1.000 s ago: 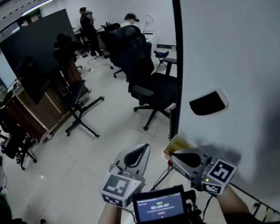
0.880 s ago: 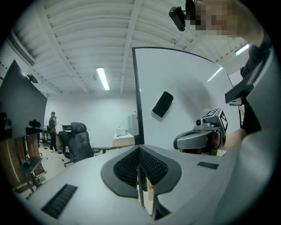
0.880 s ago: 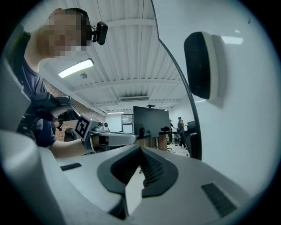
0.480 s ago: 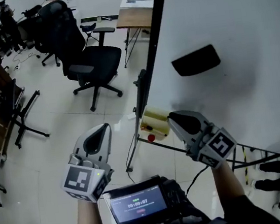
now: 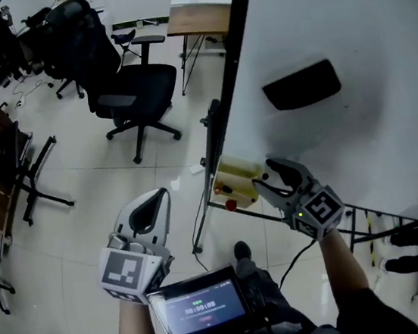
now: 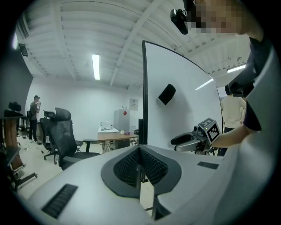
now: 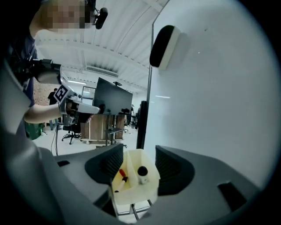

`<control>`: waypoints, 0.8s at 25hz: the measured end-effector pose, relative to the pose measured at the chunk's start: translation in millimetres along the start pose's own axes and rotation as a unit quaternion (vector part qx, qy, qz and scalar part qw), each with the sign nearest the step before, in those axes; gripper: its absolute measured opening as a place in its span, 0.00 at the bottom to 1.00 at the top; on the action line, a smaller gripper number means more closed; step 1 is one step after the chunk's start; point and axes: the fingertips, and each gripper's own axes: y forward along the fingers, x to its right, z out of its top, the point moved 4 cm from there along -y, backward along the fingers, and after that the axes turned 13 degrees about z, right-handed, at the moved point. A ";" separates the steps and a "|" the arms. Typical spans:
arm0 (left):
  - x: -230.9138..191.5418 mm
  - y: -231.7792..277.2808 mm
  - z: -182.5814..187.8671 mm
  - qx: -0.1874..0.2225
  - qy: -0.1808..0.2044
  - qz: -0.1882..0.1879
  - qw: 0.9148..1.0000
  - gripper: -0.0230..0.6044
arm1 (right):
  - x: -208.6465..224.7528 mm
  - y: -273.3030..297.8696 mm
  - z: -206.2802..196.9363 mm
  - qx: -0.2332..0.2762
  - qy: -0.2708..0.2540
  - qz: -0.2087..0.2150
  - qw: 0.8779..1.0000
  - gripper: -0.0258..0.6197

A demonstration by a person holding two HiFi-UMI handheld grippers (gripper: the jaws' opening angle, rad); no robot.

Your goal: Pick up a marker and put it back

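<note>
Jaws opening empty, right gripper (image 5: 267,178) beside whiteboard (image 5: 357,13) (office chair (image 5: 134,84) behind)

The right hand-held gripper (image 5: 266,179) has its jaws opening, and the pale yellow plastic marker tray (image 5: 234,174) stands at the mouth of the gap between them. The tray's top is open, split by a divider into two compartments. The large white board (image 5: 343,22) walls off the side just right of the tray, and its black upright frame post (image 5: 233,75) rises just behind. Left of the post the pale tiled floor (image 5: 82,187) gives open room, where the left hand-held gripper (image 5: 148,212) hangs; a black office chair (image 5: 133,81) stands well beyond.
</note>
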 end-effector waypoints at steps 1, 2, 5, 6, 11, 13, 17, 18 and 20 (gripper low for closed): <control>-0.4 0.6 -0.1 -0.002 0.002 0.003 1.000 0.04 | 1.6 3.1 -4.4 -0.002 0.002 0.001 1.000 0.44; -1.1 1.3 -0.4 -0.004 0.004 0.007 1.000 0.04 | 3.4 6.3 -9.7 -0.006 0.004 0.003 1.000 0.44; -2.6 4.4 -0.4 -0.007 0.008 0.018 1.000 0.04 | 10.4 15.6 -27.0 -0.017 0.007 0.010 1.000 0.44; -2.2 5.2 -0.4 -0.007 0.010 0.020 1.000 0.04 | 12.4 17.9 -30.2 -0.015 0.004 0.012 1.000 0.44; 2.6 6.8 -5.7 -0.016 0.010 0.025 1.000 0.04 | 12.9 15.6 -39.6 0.002 0.022 0.015 1.000 0.43; 3.0 4.4 -6.2 -0.017 0.010 0.030 0.999 0.04 | 10.2 15.2 -42.4 0.004 0.028 0.020 0.999 0.40; 2.9 1.2 -3.6 -0.014 0.012 0.037 0.999 0.04 | 10.9 17.0 -42.5 0.005 0.021 0.011 1.000 0.22; 3.0 0.7 -2.8 -0.014 0.012 0.038 0.999 0.04 | 12.5 17.1 -42.6 0.006 0.017 0.006 1.000 0.18; 3.7 -0.7 -0.6 -0.012 0.013 0.038 0.999 0.04 | 12.8 16.1 -42.0 0.003 0.008 0.001 1.000 0.18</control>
